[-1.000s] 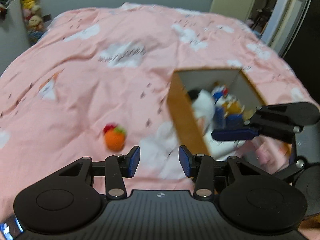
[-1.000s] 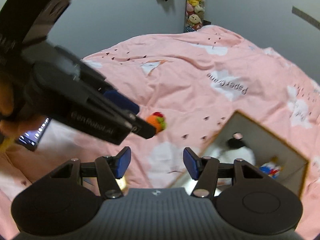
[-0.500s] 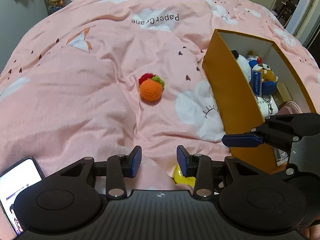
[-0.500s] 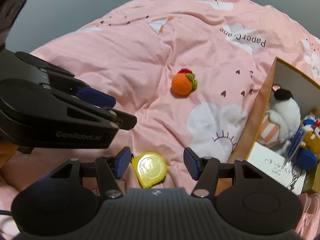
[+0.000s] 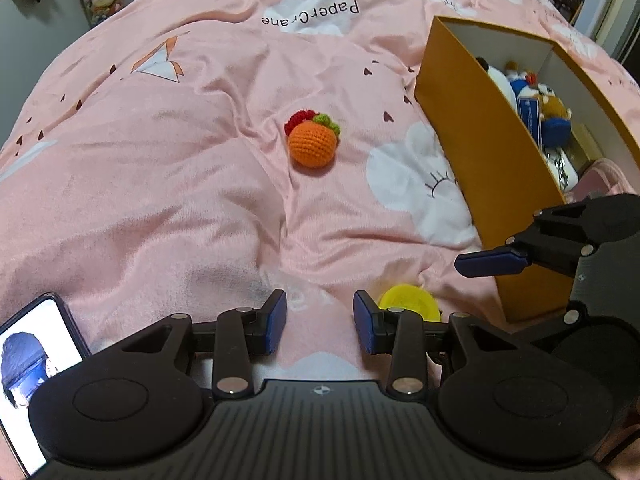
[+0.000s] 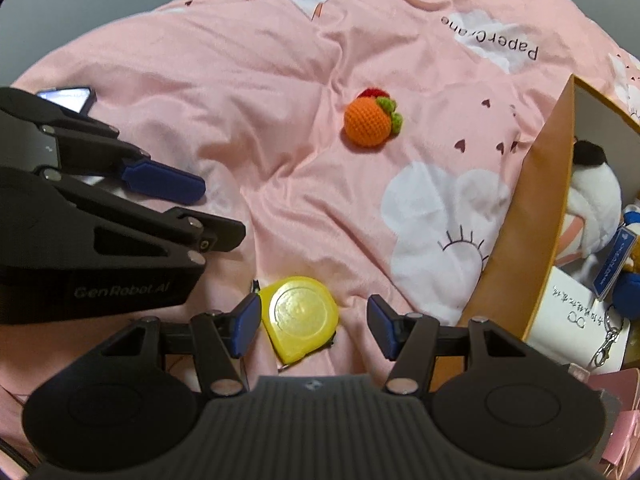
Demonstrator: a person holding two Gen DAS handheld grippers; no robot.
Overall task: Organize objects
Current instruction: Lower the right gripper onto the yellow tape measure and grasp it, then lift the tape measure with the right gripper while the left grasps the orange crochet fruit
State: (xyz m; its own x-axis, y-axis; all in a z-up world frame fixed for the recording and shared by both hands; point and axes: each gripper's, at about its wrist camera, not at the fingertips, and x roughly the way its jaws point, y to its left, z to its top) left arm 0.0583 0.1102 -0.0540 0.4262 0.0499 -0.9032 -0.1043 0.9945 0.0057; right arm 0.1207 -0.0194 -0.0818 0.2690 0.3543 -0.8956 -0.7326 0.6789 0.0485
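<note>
- Phone (image 5: 30, 364) lay at far left on the pink quilt (image 5: 160, 168), screen lit, partly under the left gripper's body.
- Left gripper (image 5: 320, 322) hung low over the quilt, jaws wide apart, nothing between its blue pads (image 5: 276, 320).
- Crochet orange (image 5: 312, 145), with green and red bits on top, sat alone mid-quilt, well apart from both grippers.
- Yellow tape measure (image 6: 300, 317) lay flat on the quilt, inside the right gripper's span; its left edge looked to touch or nearly touch the left pad, cannot tell which; clear gap to the right pad.
- Right gripper (image 6: 314, 322) was wide open around the tape, not clamped on it.
- Orange box (image 5: 472, 152) stood at right on the quilt, near the tape; open top showed a white plush (image 6: 596, 200), small toys, a white card and a key clip.
</note>
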